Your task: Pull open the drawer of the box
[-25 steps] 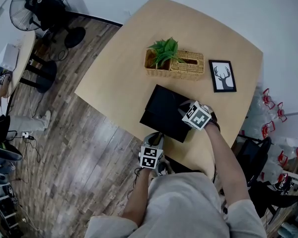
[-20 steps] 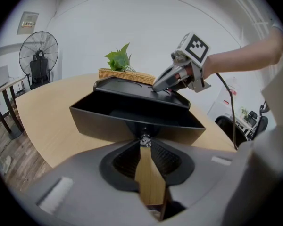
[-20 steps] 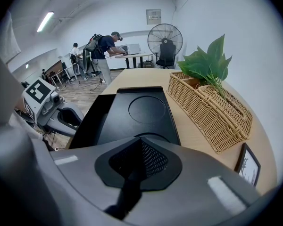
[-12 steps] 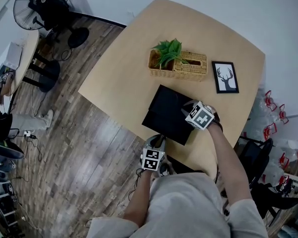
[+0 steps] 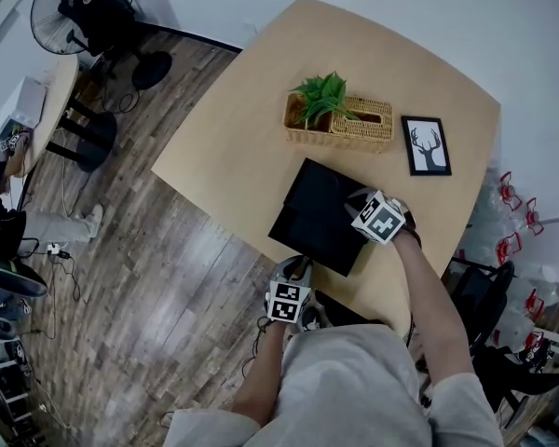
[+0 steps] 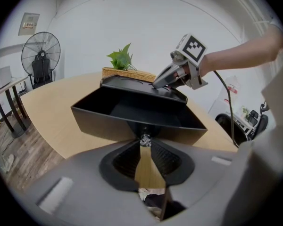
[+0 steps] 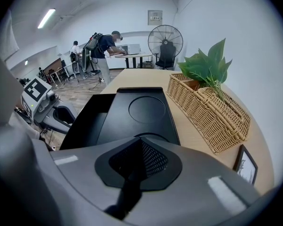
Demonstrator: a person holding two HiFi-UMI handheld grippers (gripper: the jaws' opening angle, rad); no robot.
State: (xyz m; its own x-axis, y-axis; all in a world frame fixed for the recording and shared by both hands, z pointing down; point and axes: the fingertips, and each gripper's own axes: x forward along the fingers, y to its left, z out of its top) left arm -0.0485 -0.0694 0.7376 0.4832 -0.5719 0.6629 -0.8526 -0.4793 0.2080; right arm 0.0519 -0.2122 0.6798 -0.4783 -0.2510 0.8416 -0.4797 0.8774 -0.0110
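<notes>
A black box (image 5: 331,198) sits on the wooden table (image 5: 233,147) near its front edge. Its drawer (image 6: 127,112) stands pulled out toward me, an empty black tray. My left gripper (image 6: 145,141) is shut on the drawer's small knob (image 6: 145,138); in the head view that gripper (image 5: 296,268) hangs just off the table edge. My right gripper (image 7: 140,142) is shut, tips pressed on the box's lid (image 7: 144,109), which has a round recess. From the left gripper view the right gripper (image 6: 155,84) rests on the lid's near edge.
A wicker basket (image 5: 349,127) with a green plant (image 5: 321,93) stands behind the box. A framed deer picture (image 5: 429,145) lies at the right. A fan (image 5: 84,3) and a side table stand on the wood floor at far left. People (image 7: 104,46) stand in the far background.
My left gripper has drawn back slightly toward me with the knob, and the drawer stands a little farther out. The right gripper stays on the lid.
</notes>
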